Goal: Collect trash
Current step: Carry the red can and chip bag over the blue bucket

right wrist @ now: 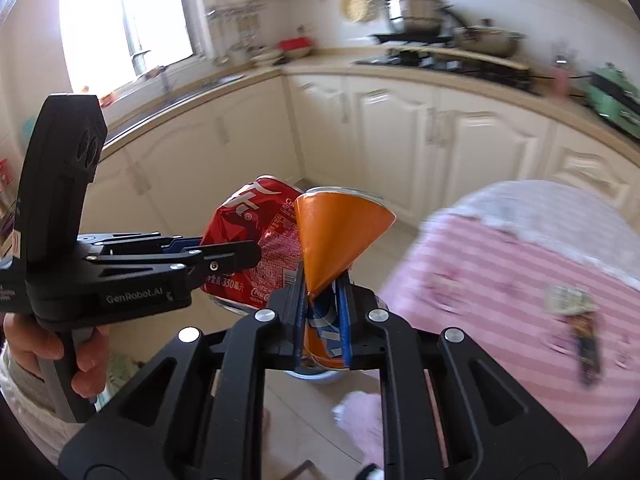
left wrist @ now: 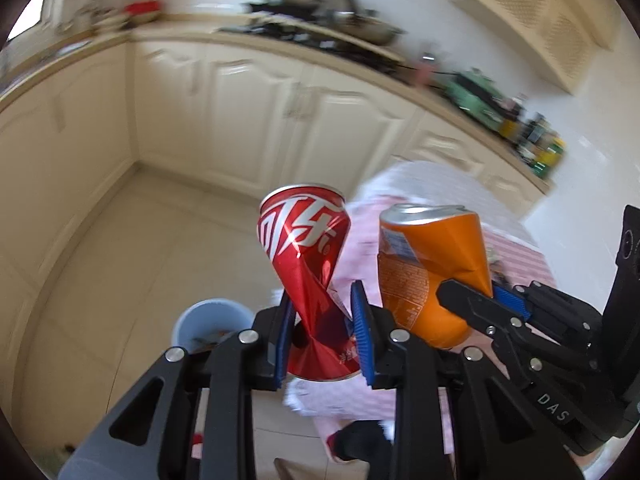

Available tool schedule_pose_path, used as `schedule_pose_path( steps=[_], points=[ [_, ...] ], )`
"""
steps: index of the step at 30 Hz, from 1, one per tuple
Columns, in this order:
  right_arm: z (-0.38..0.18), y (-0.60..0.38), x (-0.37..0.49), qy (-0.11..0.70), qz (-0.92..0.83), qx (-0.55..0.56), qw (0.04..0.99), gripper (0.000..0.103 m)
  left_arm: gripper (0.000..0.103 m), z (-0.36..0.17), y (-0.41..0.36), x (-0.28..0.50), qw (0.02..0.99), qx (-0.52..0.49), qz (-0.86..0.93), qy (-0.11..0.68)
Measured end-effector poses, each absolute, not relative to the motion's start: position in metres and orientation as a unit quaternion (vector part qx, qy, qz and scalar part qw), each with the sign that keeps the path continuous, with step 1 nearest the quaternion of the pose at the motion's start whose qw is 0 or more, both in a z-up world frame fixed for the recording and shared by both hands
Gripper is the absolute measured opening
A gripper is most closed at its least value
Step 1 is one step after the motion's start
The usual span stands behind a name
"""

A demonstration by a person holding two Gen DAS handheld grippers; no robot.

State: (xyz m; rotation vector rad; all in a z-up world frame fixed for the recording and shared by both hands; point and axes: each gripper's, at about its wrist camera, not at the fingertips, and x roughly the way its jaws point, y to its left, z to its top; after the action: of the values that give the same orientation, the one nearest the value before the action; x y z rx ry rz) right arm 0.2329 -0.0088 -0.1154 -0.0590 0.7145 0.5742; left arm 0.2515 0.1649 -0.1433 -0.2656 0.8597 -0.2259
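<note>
My left gripper (left wrist: 323, 334) is shut on a crushed red cola can (left wrist: 308, 256), held upright in the air. My right gripper (right wrist: 323, 320) is shut on a crushed orange soda can (right wrist: 340, 232). The two cans are side by side, close together. In the left wrist view the orange can (left wrist: 424, 264) and the right gripper (left wrist: 472, 300) are just to the right. In the right wrist view the red can (right wrist: 256, 240) and the left gripper (right wrist: 224, 258) are at the left. A light blue bin (left wrist: 208, 320) stands on the floor below the left gripper, with some trash inside.
A table with a pink striped cloth (right wrist: 520, 280) is on the right, with a folded banknote (right wrist: 568, 300) and a dark wrapper (right wrist: 588, 344) on it. Cream kitchen cabinets (left wrist: 240, 112) and a cluttered counter (left wrist: 360, 44) run behind. The floor (left wrist: 140, 260) is tiled.
</note>
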Motion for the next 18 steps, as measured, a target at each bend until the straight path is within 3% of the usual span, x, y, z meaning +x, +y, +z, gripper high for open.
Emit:
schedule_pose_path(
  steps=[8,18],
  points=[
    [-0.225,0.088,0.297,0.438,0.303,-0.034,0.846,0.014,0.026,-0.255,0.252,0.294,0.850,-0.171,-0.030,0.498],
    [-0.349,0.103,0.348,0.528,0.255,-0.031,0.809,0.014,0.027,-0.379,0.253,0.362,0.791,-0.190,-0.023,0.582]
  ],
)
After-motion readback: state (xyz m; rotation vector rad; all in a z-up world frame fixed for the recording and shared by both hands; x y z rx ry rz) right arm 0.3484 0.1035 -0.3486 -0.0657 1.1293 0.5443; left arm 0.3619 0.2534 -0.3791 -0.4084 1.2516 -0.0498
